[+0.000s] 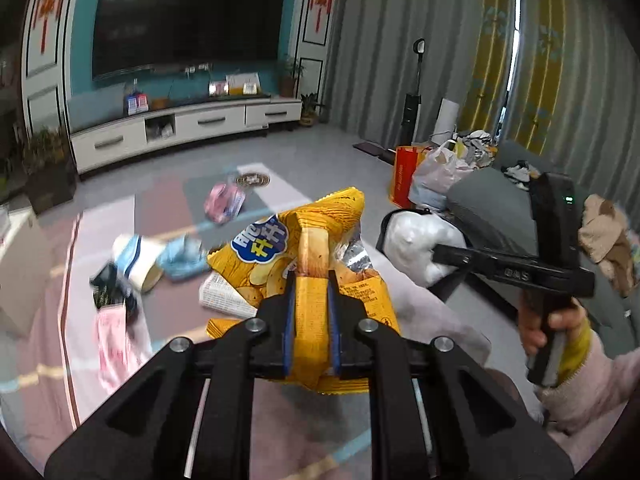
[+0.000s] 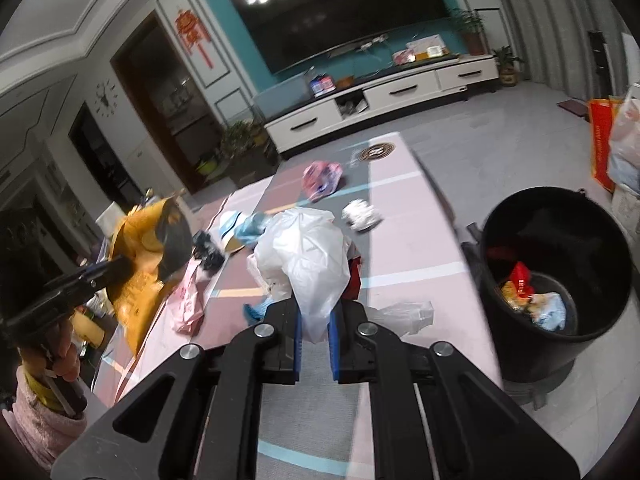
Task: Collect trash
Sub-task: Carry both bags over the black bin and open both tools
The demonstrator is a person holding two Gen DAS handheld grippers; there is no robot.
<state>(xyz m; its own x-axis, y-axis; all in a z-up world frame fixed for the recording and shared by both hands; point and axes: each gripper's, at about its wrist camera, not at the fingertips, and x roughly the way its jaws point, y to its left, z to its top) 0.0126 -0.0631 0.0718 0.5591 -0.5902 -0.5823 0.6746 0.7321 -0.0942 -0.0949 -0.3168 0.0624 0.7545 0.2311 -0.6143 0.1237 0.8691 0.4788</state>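
Left wrist: yellow chip bag (image 1: 304, 264) between both fingers (image 1: 289, 312).

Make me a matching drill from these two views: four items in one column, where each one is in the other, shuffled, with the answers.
Items:
1. yellow chip bag
2. white plastic bag
3. black bin
4. pink wrapper

Places:
A. lying on the mat, far end
B. clamped in the right gripper
C. standing on the floor to the right of the mat
D. clamped in the left gripper

Pairs: 1-D, 2-B, 3-C, 4-A
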